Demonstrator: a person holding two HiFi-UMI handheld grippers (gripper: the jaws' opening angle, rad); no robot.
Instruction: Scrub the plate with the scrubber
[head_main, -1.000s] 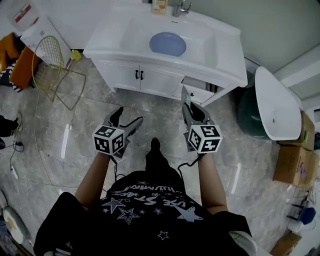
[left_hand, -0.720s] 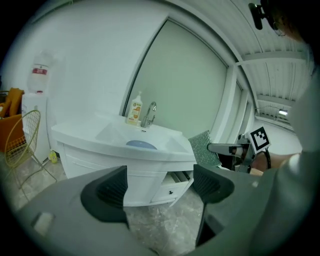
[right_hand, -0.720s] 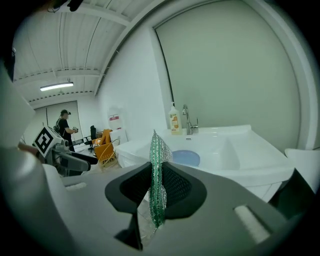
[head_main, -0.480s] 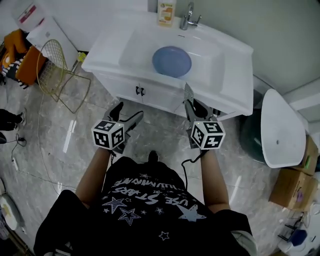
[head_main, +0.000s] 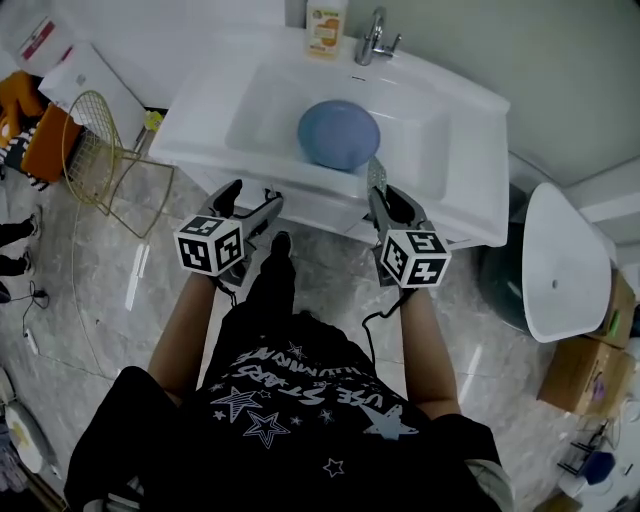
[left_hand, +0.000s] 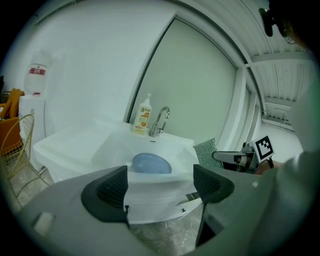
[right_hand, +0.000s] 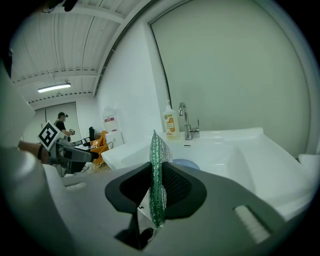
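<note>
1. The right tool (right_hand: 157, 186) is clamped tight on the green mesh scrubber (right_hand: 158, 160). The scrubber stands on edge between the jaws and pokes out past the tips.
2. The left tool (left_hand: 162, 186) has its jaws spread wide with nothing between them.
3. The blue plate (head_main: 338, 135) sits in the white sink (head_main: 260, 100) sunk into the desk (head_main: 470, 175), around the middle of the basin. It looks domed, maybe face down, but that's hard to call from up here.
4. Both tools hang over the floor just off the desk's near edge, the left one nearer the left corner.
5. In the head view the scrubber's tip reaches the near edge, close to the plate but not touching it.
6. At the far edge, a soap bottle (head_main: 325, 28) and the tap (head_main: 372, 38) stand side by side.
</note>
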